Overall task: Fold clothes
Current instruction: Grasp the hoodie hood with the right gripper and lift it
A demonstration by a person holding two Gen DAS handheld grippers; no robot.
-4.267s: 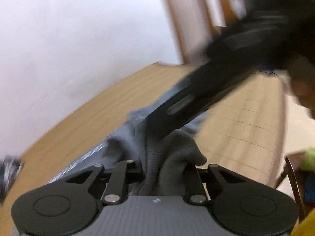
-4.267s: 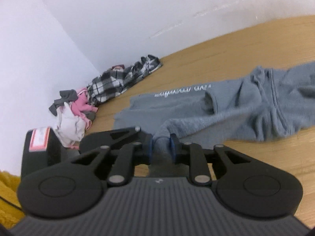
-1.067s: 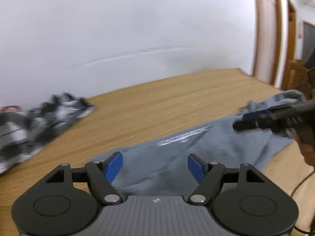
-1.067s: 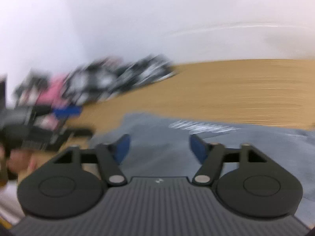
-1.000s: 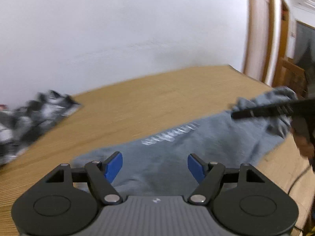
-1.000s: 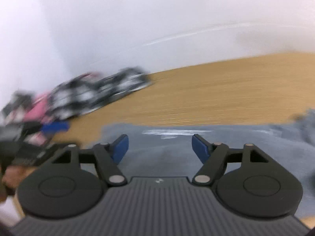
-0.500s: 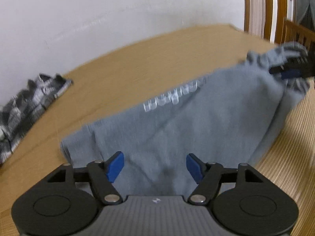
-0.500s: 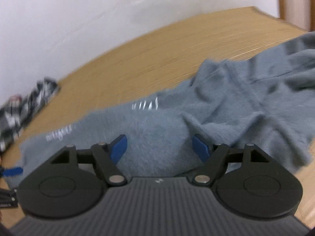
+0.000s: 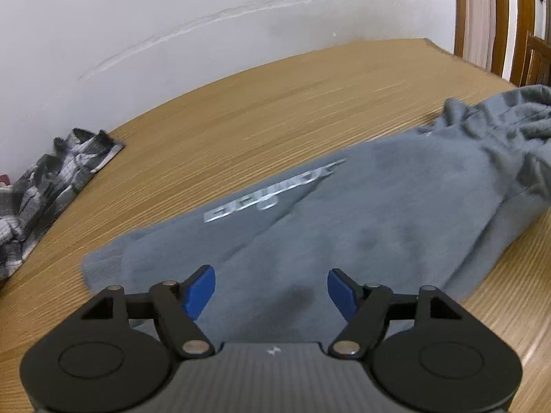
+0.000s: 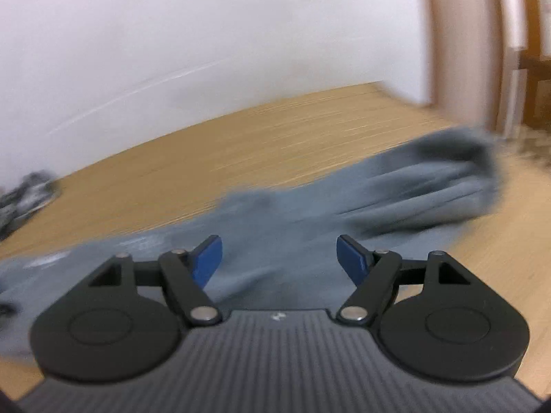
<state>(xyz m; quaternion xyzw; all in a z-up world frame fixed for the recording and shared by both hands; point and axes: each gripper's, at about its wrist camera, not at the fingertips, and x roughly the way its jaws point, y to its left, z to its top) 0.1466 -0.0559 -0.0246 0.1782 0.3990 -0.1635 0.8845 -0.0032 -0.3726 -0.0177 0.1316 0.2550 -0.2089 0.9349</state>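
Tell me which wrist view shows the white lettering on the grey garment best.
The left wrist view: the white lettering lies there in front of the open left gripper, blurred and unreadable. The right wrist view shows only a smeared pale patch on the grey garment.

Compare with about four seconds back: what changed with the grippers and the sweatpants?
Both let go: left gripper and right gripper were shut on the grey sweatpants, now open and empty above them. The sweatpants now lie flatter and longer on the table. The plaid shirt stays by the wall.
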